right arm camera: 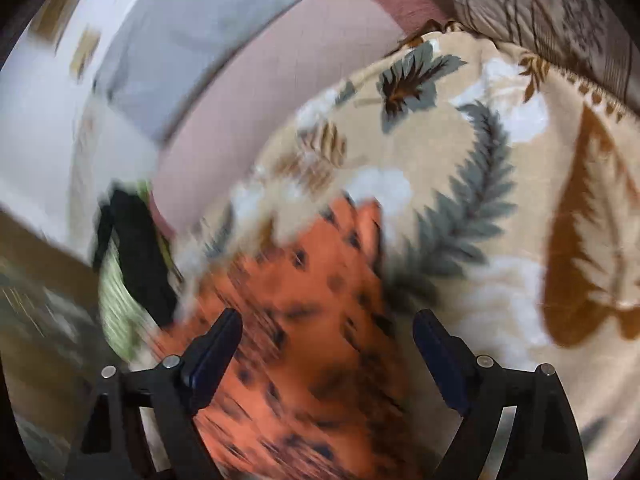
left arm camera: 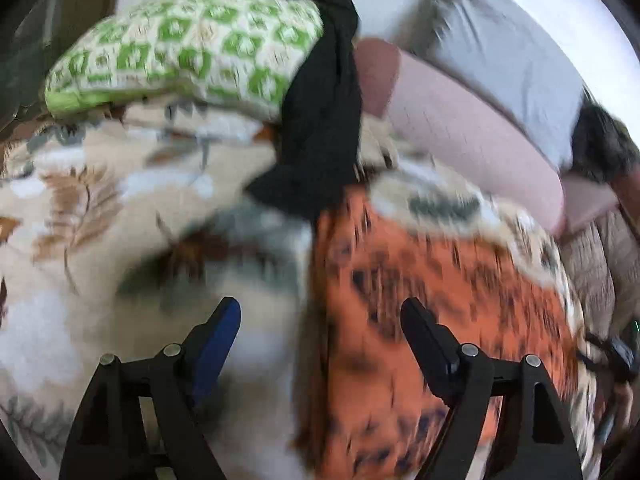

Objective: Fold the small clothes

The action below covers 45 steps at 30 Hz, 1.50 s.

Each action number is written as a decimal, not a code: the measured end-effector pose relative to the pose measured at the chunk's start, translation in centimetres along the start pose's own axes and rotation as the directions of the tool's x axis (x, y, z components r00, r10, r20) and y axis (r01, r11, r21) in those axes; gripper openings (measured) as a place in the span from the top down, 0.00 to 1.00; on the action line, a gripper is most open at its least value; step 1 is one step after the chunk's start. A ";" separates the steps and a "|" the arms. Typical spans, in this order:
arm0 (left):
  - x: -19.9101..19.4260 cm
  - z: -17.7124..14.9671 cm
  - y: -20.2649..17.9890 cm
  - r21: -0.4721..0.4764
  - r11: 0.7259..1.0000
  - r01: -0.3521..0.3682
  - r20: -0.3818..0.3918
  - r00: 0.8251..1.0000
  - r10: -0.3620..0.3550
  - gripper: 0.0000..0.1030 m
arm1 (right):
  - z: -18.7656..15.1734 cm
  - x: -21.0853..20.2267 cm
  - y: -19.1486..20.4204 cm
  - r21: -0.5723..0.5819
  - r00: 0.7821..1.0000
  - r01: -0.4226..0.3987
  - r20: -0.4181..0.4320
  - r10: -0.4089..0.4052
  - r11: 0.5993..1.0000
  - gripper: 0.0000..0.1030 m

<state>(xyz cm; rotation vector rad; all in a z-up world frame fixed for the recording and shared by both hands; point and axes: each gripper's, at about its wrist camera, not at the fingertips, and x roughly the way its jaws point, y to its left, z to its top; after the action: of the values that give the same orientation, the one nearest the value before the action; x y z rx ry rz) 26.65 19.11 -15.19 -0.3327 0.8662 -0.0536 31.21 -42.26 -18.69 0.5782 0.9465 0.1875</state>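
where it lies spread on the leaf-print blanket, the orange garment shows dark blurred flecks; it sits below both tools, the left gripper and right gripper each spread wide, pinching nothing.

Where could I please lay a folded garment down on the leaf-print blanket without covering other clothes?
Bare stretches of the beige leaf-print blanket lie right of the orange black-speckled garment, and left of it, below the green-and-white patterned cushion. It is crowded where the black cloth drapes off the cushion to the orange garment's top edge.
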 end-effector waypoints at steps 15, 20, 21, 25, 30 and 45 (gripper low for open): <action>-4.7 -0.7 -6.8 0.094 0.993 0.066 -0.078 0.995 -0.059 0.84 | 0.0 -1.7 4.7 -0.046 0.987 -0.064 -0.148 0.057 0.997 0.84; -12.4 -5.8 -7.1 0.090 0.991 0.099 -0.033 0.995 -0.096 0.83 | -4.4 -8.4 6.1 -0.107 0.987 -0.101 -0.138 0.086 0.989 0.84; -13.0 -7.9 -6.3 0.075 0.993 0.088 -0.045 0.995 -0.085 0.80 | -6.2 -9.5 5.6 -0.097 0.985 -0.105 -0.145 0.090 0.990 0.84; -8.9 -15.9 -2.1 -0.011 1.000 0.022 -0.236 0.971 -0.023 0.56 | -14.3 -8.4 0.6 -0.045 0.967 -0.042 -0.254 0.029 0.998 0.57; -10.7 -14.5 -0.2 -0.013 1.000 -0.019 -0.144 0.989 0.017 0.51 | -16.1 -9.6 -3.0 0.046 0.980 0.007 -0.198 0.003 0.999 0.40; -3.3 -9.1 -3.2 0.144 0.985 -0.095 -0.121 0.986 0.113 0.94 | -8.3 -3.8 4.7 -0.298 0.958 0.237 -0.083 -0.273 0.925 0.95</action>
<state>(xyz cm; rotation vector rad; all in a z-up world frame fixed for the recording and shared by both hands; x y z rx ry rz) 17.95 14.24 -17.25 -0.1549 1.0012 -0.0377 22.77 -36.69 -17.16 0.1737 1.0828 0.1227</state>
